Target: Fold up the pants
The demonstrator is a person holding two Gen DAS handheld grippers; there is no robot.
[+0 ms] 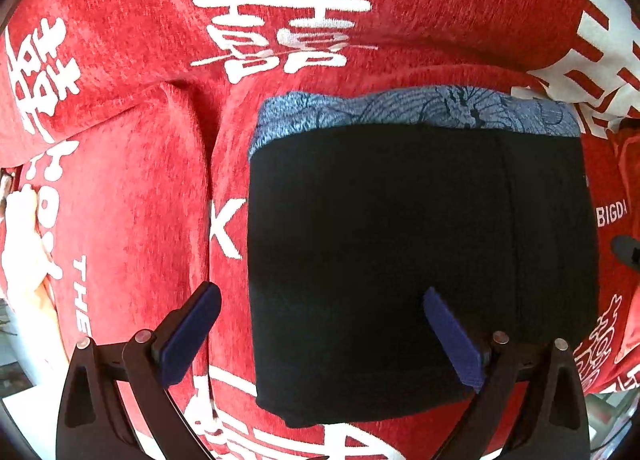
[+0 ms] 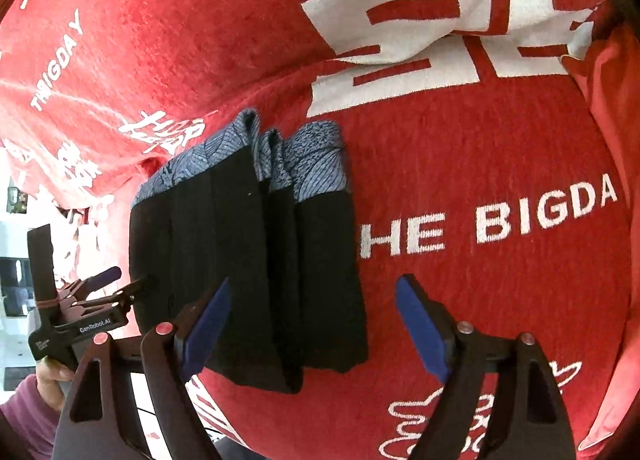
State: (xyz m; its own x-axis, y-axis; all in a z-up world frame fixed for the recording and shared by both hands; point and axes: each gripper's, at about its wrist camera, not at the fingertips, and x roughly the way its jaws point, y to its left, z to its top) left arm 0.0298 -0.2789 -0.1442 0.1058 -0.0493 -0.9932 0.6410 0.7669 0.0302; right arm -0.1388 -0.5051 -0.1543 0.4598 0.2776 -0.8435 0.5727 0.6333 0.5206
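Black pants (image 1: pixel 420 252) with a blue-grey patterned band lie folded into a compact rectangle on a red cover. In the right wrist view the pants (image 2: pixel 248 260) show several stacked folded layers. My left gripper (image 1: pixel 320 324) is open and empty, hovering over the near left edge of the pants. My right gripper (image 2: pixel 312 324) is open and empty, hovering over the near right edge of the pants. The left gripper also shows in the right wrist view (image 2: pixel 116 284), at the left side of the pants.
The red cover (image 1: pixel 132 195) with white characters and lettering drapes over cushions, with a crease between two cushions left of the pants. A red cushion (image 2: pixel 608 107) stands at the far right. A white surface (image 1: pixel 16 380) lies beyond the cover's left edge.
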